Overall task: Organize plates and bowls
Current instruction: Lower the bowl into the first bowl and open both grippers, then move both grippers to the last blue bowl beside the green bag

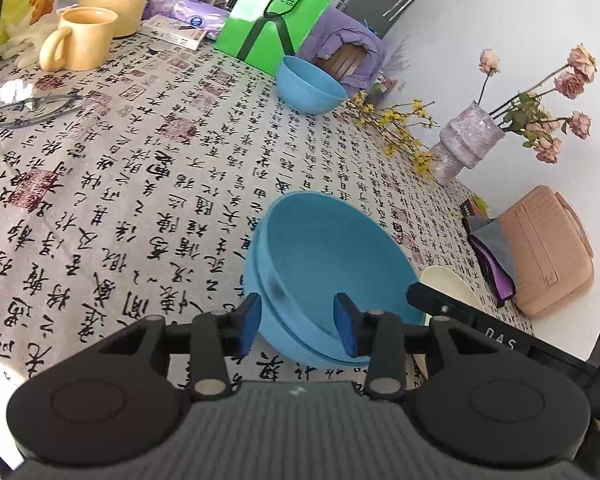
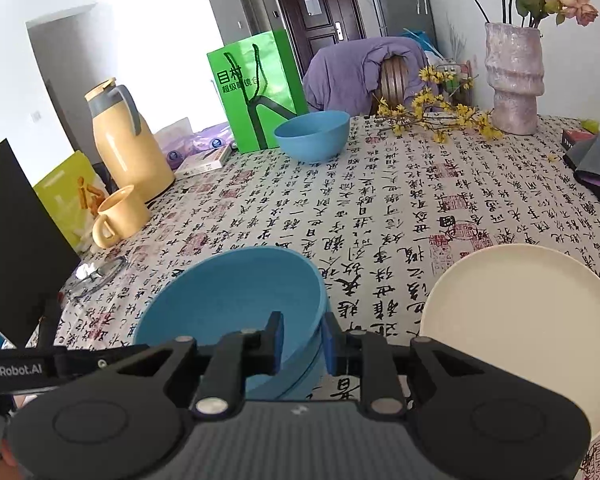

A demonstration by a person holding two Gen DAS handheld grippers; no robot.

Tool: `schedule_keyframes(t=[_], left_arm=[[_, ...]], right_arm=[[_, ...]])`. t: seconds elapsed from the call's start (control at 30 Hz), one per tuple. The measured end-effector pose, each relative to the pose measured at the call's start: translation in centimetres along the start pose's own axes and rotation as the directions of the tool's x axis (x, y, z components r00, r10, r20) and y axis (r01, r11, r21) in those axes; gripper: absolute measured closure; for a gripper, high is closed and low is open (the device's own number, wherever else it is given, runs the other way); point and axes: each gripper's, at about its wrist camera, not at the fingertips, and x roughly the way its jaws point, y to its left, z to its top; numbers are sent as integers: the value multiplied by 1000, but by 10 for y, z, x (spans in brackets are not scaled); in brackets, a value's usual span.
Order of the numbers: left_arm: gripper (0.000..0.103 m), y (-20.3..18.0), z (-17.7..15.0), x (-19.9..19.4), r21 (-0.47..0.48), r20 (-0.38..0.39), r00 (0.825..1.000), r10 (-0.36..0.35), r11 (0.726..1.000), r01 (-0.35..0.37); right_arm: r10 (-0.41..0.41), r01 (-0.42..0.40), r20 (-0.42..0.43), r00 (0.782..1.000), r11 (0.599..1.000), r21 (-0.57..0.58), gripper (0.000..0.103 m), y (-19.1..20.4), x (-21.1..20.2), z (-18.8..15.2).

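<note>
We see sky-blue nested bowls (image 1: 320, 264), a matching blue bowl (image 2: 312, 136), a cream plate (image 2: 516, 320), a white tablecloth (image 2: 380, 208) patterned with black calligraphy and red seals, a yellow mug (image 1: 82, 38), and a bright green bag (image 2: 256, 88)

A lived-in home dining area

A table (image 2: 380, 208) under a calligraphy-print cloth carries household things: a yellow thermos jug (image 2: 128, 144) and matching mug (image 2: 120, 216) along its left edge, a green shopping bag (image 2: 256, 92) at the far edge, a vase of dried roses (image 2: 514, 80) at the far right corner, with blue bowls (image 2: 312, 134) and a cream plate (image 2: 516, 320) on it. Behind stand a chair draped with purple clothing (image 2: 360, 76) and a dark entrance door (image 2: 320, 12)
</note>
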Motion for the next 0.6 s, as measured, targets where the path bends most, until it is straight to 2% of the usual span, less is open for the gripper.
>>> schedule_keyframes(t=[0.17, 0.2, 0.3, 0.37, 0.43, 0.47, 0.57, 0.6], left_arm=[[61, 0, 3, -9, 32, 31, 999, -6, 999, 5], [57, -1, 3, -13, 58, 44, 999, -14, 998, 11], [31, -5, -7, -23, 224, 86, 996, -30, 974, 10], [27, -6, -18, -31, 320, 137, 991, -10, 947, -34], [23, -7, -29, -38, 364, 206, 979, 11, 927, -87], [21, -5, -36, -43, 379, 242, 970, 13, 919, -106], [12, 4, -56, -55, 398, 350, 937, 19, 902, -167], [7, 8, -63, -57, 399, 376, 926, 22, 898, -183]], right_arm=[[-1, 1, 15, 1000, 1000, -16, 82, 1, -4, -1], [-5, 6, 28, 1000, 1000, -24, 81, 1, -7, -2], [-19, 22, 69, 997, 999, -44, 78, -2, -20, -10], [-23, 27, 96, 995, 999, -46, 72, -5, -31, -16], [-43, 49, 136, 990, 998, -40, 59, -8, -42, -26], [-53, 61, 162, 985, 997, -49, 57, -7, -48, -33], [-65, 84, 231, 971, 994, -74, 46, -4, -64, -58], [-64, 87, 251, 966, 993, -81, 37, -3, -69, -68]])
